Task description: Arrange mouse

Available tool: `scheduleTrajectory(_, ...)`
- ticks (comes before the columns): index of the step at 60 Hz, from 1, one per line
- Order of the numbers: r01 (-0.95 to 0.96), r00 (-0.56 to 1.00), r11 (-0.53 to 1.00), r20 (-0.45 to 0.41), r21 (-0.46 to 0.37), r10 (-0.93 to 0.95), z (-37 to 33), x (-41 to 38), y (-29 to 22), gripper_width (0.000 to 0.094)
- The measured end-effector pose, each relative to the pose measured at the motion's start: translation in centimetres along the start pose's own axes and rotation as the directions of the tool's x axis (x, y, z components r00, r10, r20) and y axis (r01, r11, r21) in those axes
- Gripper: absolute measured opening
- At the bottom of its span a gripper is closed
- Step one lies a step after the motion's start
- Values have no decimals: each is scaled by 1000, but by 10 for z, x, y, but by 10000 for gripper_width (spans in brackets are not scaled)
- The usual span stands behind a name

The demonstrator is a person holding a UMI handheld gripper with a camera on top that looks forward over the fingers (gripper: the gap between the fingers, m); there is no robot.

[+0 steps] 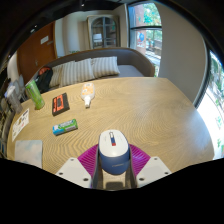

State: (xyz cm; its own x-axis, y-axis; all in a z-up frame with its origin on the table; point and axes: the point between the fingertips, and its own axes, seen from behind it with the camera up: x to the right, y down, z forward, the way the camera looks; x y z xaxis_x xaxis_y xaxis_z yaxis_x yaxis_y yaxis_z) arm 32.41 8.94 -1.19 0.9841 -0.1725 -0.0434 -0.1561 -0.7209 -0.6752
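Note:
A white and blue computer mouse (pixel 113 150) sits between my two fingers, its body against the pink pads (pixel 88 157) on both sides. My gripper (pixel 112 162) is shut on the mouse and holds it just above the near edge of the round wooden table (pixel 150 110). The mouse's front points away from me, toward the table's middle.
On the table's left side lie a green cup (pixel 35 95), a black and red remote-like item (pixel 60 103), a small green packet (pixel 65 126), a pale bulb-shaped object (pixel 88 94) and papers (pixel 26 152). A sofa (pixel 95 68) stands beyond the table, windows behind.

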Motion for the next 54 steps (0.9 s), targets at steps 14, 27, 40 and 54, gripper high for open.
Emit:
scheduleTrajectory(14,-11,999,957,-28,291,20,-122,-88,-110,395)
scheduleTrajectory(27,57,995,966,63,251,-75,-129,-272,-48,392)
scheduleTrajectory(40,28,999,991,31,132,-33,-79,-329,49,398)
scheduleTrajectory(54,42,999,995,-11,90,-41,-60,-331,84,482)
